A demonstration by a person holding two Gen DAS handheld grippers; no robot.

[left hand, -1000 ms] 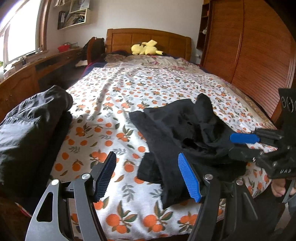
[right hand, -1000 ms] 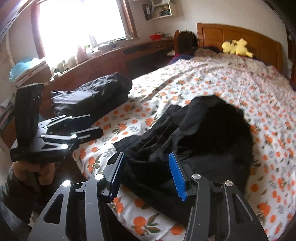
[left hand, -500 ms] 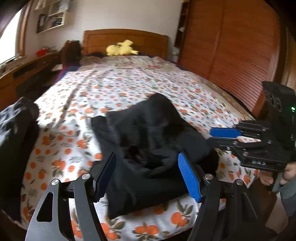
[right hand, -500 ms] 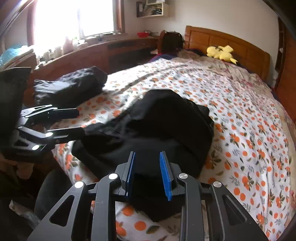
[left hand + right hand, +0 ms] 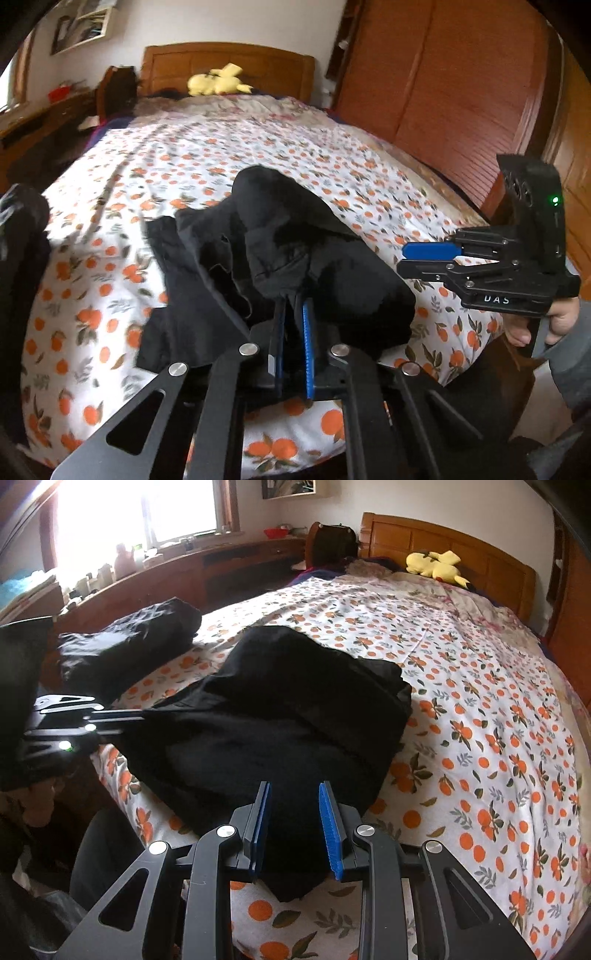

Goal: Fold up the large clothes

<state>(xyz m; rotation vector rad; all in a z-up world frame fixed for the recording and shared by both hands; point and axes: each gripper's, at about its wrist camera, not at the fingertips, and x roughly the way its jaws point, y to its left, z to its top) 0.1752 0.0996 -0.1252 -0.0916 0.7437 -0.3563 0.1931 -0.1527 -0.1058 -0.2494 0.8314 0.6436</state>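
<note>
A crumpled black garment (image 5: 280,258) lies on the near part of the bed (image 5: 221,155); it also shows in the right wrist view (image 5: 280,709). My left gripper (image 5: 293,314) is shut on a fold of the garment at its near edge. In the right wrist view the left gripper (image 5: 122,720) pinches the garment's left corner. My right gripper (image 5: 293,812) is open, its blue pads either side of the garment's near edge without clamping it. In the left wrist view the right gripper (image 5: 413,256) hovers just right of the garment.
A second black clothing bundle (image 5: 129,646) lies at the bed's left edge. A yellow plush toy (image 5: 436,566) sits by the wooden headboard (image 5: 443,542). A wooden wardrobe (image 5: 461,92) lines the right side, a desk (image 5: 184,572) the left.
My left gripper closed from wide open onto the garment's fold. My right gripper, nearly closed half a second ago, has opened somewhat. Both moved in toward the garment.
</note>
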